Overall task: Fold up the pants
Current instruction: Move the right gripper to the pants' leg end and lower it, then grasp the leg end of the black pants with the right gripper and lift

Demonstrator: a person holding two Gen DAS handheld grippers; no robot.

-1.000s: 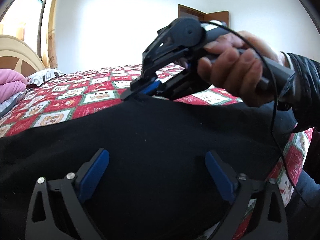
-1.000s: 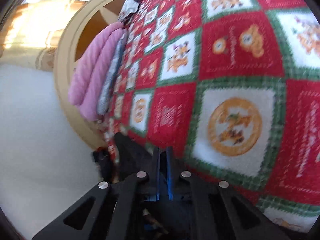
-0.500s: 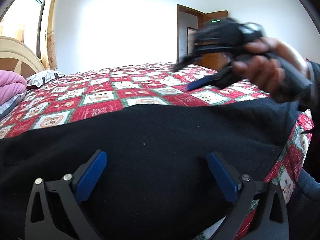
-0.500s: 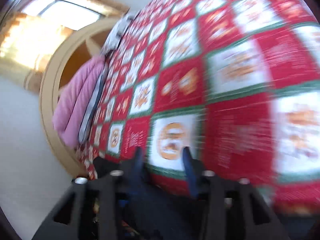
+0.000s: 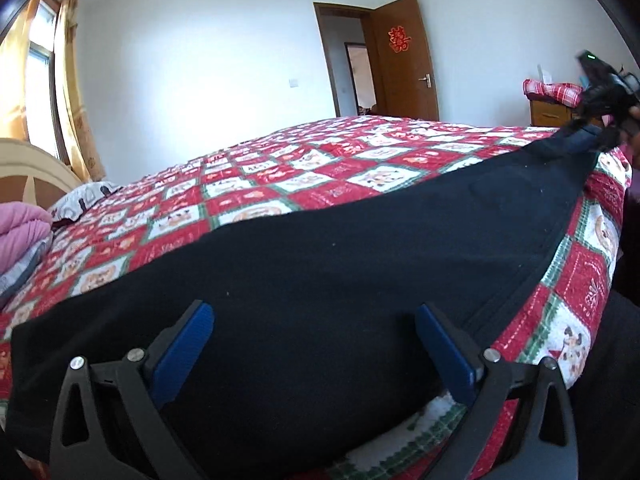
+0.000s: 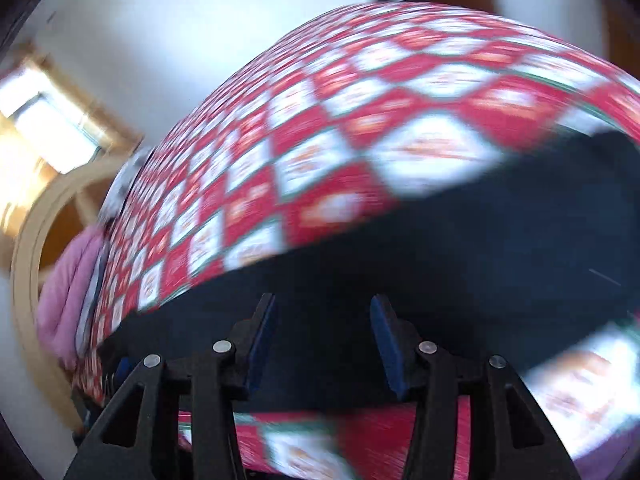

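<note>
Left wrist view showing door [image 5: 404, 60], curtain [image 5: 72, 92], right gripper [image 5: 596, 120] at far pants edge; right view blurring | black pants [image 5: 320, 272] lying flat on patchwork quilt [image 5: 280, 176] | left gripper [image 5: 316, 344] hovering, jaws spread, empty | right gripper [image 6: 324, 336], pinching shut earlier, now gaping, having swung rightward

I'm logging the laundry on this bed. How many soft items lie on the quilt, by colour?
Black: 1, the pants
Pink: 1, a folded blanket
Grey: 1, a fabric layer under the blanket
White with dark print: 1, a pillow
Total: 4
</note>
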